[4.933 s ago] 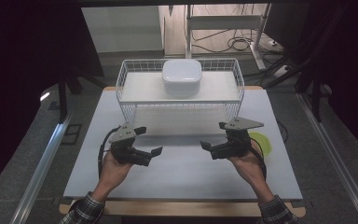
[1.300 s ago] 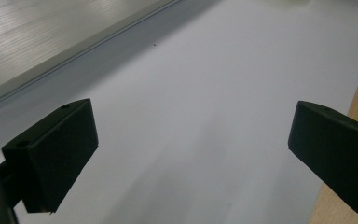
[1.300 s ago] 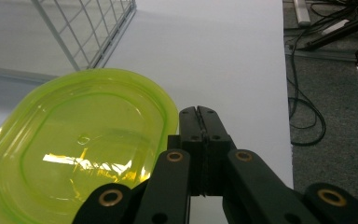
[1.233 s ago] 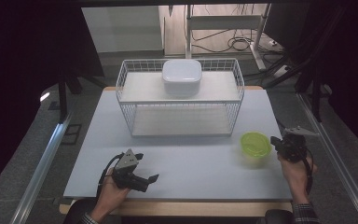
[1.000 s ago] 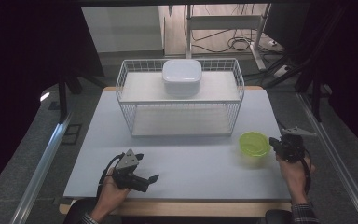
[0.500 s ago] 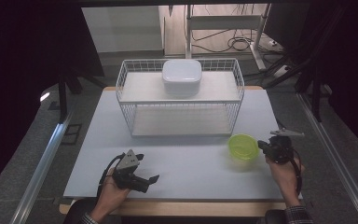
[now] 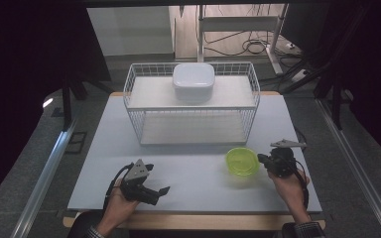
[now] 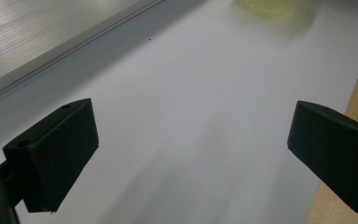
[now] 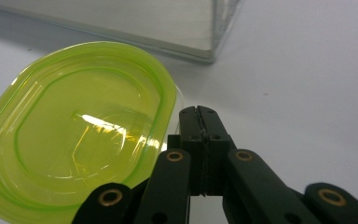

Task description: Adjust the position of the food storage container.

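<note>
A translucent green container (image 7: pixel 241 161) (image 9: pixel 74 140), shallow with rounded corners, hangs slightly above the white table at the right front, casting a shadow. My right gripper (image 7: pixel 264 159) (image 9: pixel 198 112) is shut against its right rim, which seems pinched between the jaws. My left gripper (image 7: pixel 158 191) (image 8: pixel 191 154) rests low over the table's front left, open wide with nothing between its jaws. The green container (image 8: pixel 265 7) appears blurred far ahead of it.
A white wire rack (image 7: pixel 191 106) stands at the back middle of the table (image 7: pixel 193 173), with a white lidded box (image 7: pixel 193 82) on its top shelf. The table's wooden front edge (image 8: pixel 354 102) runs close beside my left gripper.
My right gripper has travelled left from the table's right edge, and the green container has moved left with it. The left gripper has stayed in place, open.
</note>
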Motion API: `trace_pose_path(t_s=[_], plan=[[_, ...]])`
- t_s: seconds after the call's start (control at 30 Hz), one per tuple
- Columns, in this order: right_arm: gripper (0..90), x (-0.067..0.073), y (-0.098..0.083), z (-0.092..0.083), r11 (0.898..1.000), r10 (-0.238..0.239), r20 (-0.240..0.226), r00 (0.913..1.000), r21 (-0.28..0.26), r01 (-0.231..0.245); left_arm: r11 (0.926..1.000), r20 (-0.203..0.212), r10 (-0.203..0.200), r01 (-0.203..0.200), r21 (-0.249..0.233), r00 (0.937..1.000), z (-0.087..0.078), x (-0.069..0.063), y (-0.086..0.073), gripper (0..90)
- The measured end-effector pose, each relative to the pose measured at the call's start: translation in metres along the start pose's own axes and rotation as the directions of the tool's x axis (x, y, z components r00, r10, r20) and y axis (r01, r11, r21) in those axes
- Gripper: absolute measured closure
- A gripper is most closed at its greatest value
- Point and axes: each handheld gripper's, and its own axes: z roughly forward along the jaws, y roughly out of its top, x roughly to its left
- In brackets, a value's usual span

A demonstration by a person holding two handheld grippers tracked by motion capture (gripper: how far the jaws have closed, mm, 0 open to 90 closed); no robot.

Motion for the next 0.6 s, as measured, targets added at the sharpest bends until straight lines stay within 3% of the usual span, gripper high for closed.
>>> trace_pose_path(t_s=[0.33,0.6], plan=[[89.6,0.029,0.001,0.007,0.999,-0.027,-0.095,0.9951,0.017,0.029,1.0,0.004,0.005,-0.005,0.006,1.0,0.001,-0.001,0.0,1.8],[89.4,0.042,0.0,0.012,0.999,-0.039,-0.154,0.9873,0.03,0.044,0.9999,0.004,0.01,-0.01,0.01,0.9999,0.001,-0.001,0.0,1.7]])
